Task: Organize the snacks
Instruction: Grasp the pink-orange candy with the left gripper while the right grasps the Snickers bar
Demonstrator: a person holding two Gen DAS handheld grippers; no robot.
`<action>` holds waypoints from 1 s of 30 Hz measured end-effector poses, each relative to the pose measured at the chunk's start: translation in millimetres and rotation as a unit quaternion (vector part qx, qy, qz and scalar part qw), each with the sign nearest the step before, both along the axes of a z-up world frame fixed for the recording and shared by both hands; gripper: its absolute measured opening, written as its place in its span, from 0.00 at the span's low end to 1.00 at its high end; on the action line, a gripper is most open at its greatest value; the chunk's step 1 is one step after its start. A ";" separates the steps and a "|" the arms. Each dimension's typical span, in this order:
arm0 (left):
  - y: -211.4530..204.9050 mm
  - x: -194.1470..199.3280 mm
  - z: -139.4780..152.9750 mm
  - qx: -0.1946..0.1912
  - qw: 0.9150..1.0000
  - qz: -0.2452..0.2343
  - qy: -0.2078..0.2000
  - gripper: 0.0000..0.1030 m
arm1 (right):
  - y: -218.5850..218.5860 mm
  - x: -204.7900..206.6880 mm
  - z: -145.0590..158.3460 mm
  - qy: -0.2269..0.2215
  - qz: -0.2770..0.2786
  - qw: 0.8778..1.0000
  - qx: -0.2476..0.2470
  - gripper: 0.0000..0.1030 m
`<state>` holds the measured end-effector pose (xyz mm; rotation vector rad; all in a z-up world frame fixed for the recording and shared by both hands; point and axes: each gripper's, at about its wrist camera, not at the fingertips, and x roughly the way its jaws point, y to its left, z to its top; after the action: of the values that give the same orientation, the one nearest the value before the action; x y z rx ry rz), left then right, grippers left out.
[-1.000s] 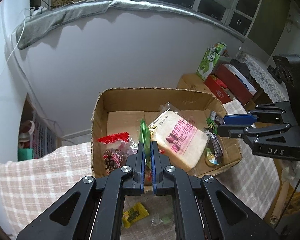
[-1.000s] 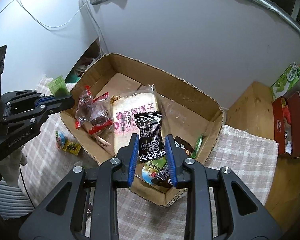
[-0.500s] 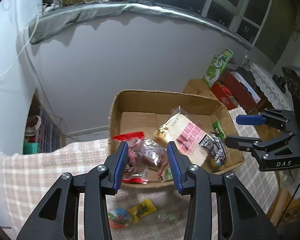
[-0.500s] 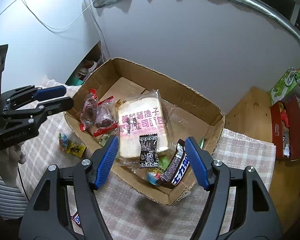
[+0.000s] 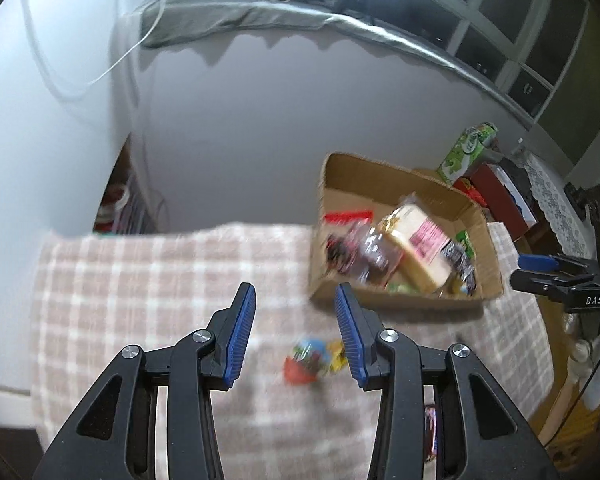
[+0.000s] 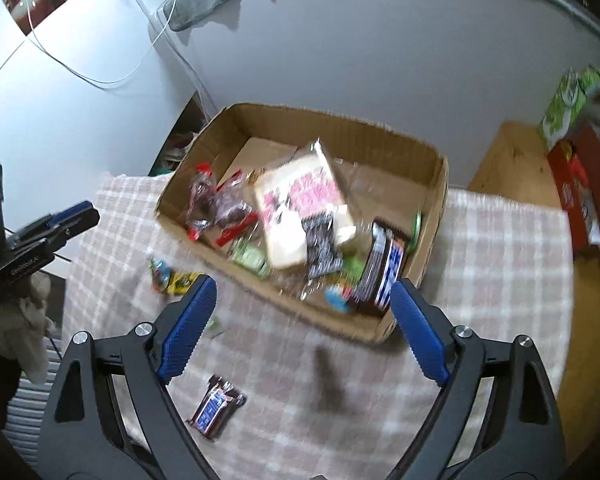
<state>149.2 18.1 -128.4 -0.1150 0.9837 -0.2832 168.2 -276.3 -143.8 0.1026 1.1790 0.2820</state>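
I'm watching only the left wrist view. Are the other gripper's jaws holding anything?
Observer: No. The right gripper has its jaws opening wide, with nothing between them.
Operator: Any snack outside the cardboard box that I'm missing?
Observer: Yes, a dark chocolate bar lies on the checked cloth, close to that gripper.
Operator: What's in the box's near corner?
Observer: A dark, blue-lettered bar stands on edge there.

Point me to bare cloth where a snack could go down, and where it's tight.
Free: the checked cloth left of the cardboard box, and the strip between the box and the wooden surface. Crowded: inside the box, and the cloth before its near wall, where small candies and a dark bar lie.
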 end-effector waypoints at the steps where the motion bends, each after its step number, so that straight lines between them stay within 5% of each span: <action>1: 3.1 -4.0 -2.0 0.000 1.000 0.003 0.004 0.39 | -0.4 -6.8 -1.6 0.003 -0.002 1.000 0.004 0.88; 17: 20.3 -62.4 -33.8 -0.008 0.999 -0.007 0.041 0.39 | 2.3 -90.2 -32.7 0.032 -0.088 0.994 0.050 0.88; 21: 15.3 -58.3 -39.4 -0.008 0.999 -0.028 0.043 0.39 | 1.2 -101.6 -49.7 0.073 -0.121 0.988 0.066 0.88; 30: 3.1 -18.0 -48.3 -0.037 0.996 -0.066 0.044 0.39 | 22.8 -116.1 -70.6 0.090 -0.140 0.985 0.052 0.88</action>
<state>131.3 21.2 -176.7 -0.1301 1.0710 -0.4390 52.0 -253.5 -214.4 0.3887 1.3107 0.0879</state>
